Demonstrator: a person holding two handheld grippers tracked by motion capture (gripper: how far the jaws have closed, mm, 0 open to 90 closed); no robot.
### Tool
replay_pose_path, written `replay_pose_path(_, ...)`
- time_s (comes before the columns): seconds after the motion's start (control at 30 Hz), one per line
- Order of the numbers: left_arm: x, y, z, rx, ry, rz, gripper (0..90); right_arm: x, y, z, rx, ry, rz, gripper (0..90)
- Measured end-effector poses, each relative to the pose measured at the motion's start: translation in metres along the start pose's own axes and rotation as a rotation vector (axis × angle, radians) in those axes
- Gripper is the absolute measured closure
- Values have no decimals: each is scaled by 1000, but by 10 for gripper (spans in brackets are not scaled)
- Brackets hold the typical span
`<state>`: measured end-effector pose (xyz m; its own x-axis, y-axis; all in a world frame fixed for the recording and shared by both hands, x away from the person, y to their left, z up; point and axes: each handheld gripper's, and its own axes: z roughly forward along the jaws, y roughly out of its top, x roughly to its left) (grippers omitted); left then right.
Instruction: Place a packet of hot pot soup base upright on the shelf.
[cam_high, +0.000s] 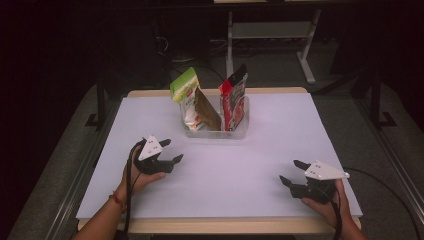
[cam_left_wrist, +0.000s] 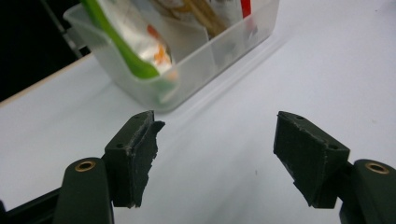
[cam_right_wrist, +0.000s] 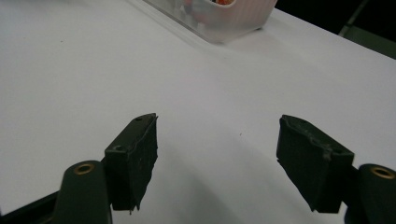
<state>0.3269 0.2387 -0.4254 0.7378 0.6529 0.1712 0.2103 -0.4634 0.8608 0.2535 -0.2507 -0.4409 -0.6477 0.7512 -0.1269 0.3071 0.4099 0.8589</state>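
1. Near edge of the tabletop (cam_high: 260, 165): the left claw (cam_high: 170, 150) and right claw (cam_high: 295, 172) both rest low with jaws spread wide, holding nothing.
2. Ahead, toward the middle of the far edge, stands the clear plastic bin (cam_high: 240, 131), its long axis running parallel to that edge; it lies forward and to the right of the left claw, forward and to the left of the right.
3. The left claw appears nearer the bin, its own view showing the bin's wall (cam_left_wrist: 196, 70) close.
4. Upright inside: a green packet (cam_high: 186, 95), brown packet (cam_high: 207, 111), red packet (cam_high: 234, 97). Their bottoms are blurred behind the frosted wall; labels unreadable.
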Motion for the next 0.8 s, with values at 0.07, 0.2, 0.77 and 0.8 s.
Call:
replay_pose_path(0.07, 0, -5, -6, -2, 5, -5, 291, 0, 0, 0, -3, -3, -6, 284)
replay_pose_path(0.2, 0, -12, -21, -11, 1, -19, 278, 0, 1, -1, -7, -8, -7, 284)
replay_pose_path(0.77, 9, -49, -72, -40, 67, -104, 248, -5, 7, 7, -32, -24, -10, 228)
replay_pose_path(0.8, 10, -51, -74, -43, 69, -105, 248, -6, 7, 7, -31, -26, -6, 215)
